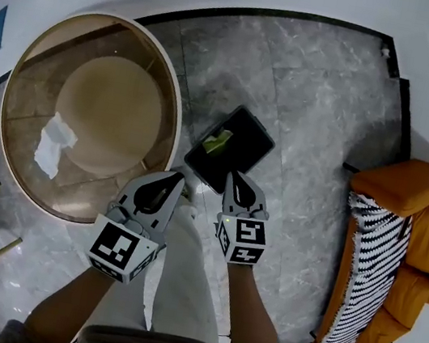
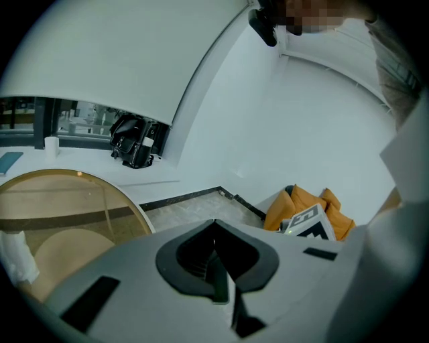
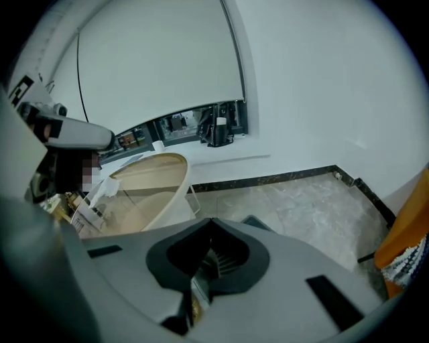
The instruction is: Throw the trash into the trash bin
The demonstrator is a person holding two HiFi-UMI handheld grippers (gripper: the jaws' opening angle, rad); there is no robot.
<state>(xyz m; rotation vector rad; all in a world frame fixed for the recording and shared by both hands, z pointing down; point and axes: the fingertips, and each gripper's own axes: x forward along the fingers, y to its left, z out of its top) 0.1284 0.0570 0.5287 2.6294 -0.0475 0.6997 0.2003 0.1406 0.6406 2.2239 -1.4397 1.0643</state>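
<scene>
While a crumpled white tissue (image 1: pixel 55 145) lies on the round glass table (image 1: pixel 177 86), the left gripper (image 1: pixel 175 178) hangs with jaws pressed together, empty. Just beyond it, a green scrap (image 1: pixel 218 143) sits inside the black square bin (image 1: pixel 251 142). The right gripper (image 1: pixel 236 179) is likewise closed.

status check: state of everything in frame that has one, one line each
left hand-held gripper: jaws shut, nothing seen between them.
right hand-held gripper: jaws shut, no held item can be made out.
trash bin: open-topped, standing on the floor.
green trash: inside the bin.
white tissue: crumpled, lying on the glass table.
striped blanket: draped over the orange sofa.
</scene>
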